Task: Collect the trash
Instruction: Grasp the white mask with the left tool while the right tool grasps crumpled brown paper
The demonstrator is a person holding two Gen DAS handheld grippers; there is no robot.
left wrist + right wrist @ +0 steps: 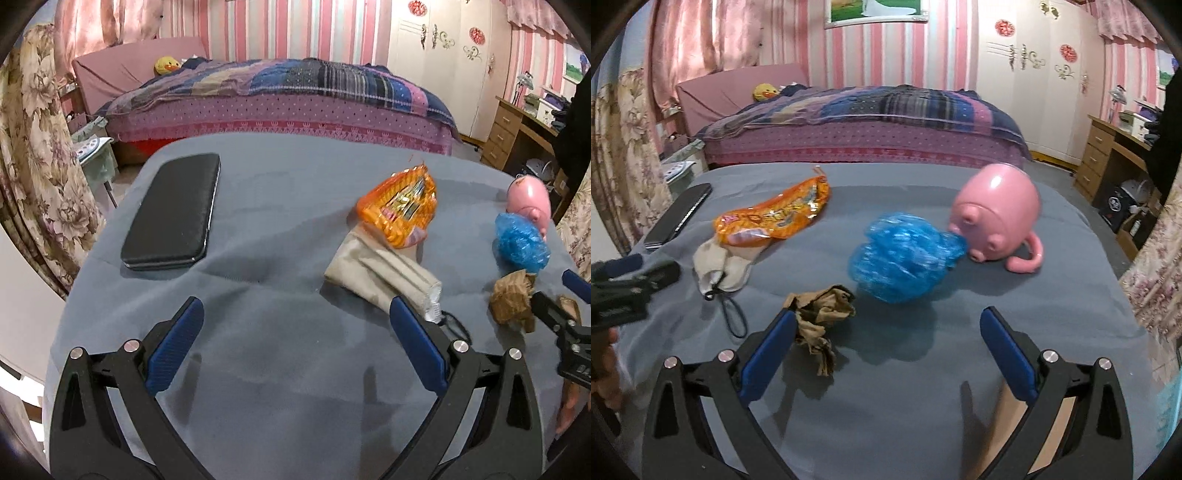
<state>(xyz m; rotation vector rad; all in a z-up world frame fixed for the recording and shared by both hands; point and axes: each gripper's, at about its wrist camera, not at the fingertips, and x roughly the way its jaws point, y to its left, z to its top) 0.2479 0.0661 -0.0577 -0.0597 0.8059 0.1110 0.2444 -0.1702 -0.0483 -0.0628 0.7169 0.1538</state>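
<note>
On the grey cloth-covered table point(280, 354) lie an orange snack wrapper point(400, 205) point(775, 218), a crumpled blue plastic bag point(521, 242) point(905, 256) and a crumpled brown paper wad point(511, 301) point(822, 314). My left gripper point(295, 317) hangs open over bare cloth, the wrapper ahead to its right. My right gripper point(888, 325) is open too; its left finger point(768, 354) touches the brown wad, and the blue bag sits just ahead. The right gripper also shows at the right edge of the left wrist view point(561, 306).
A black case point(173, 212) point(677, 216) lies far left on the table. A beige pouch with a black cord point(380, 273) point(720, 269) lies under the wrapper's near end. A pink pig-shaped mug point(528, 197) point(997, 214) lies beside the blue bag. A bed point(280, 99) stands behind.
</note>
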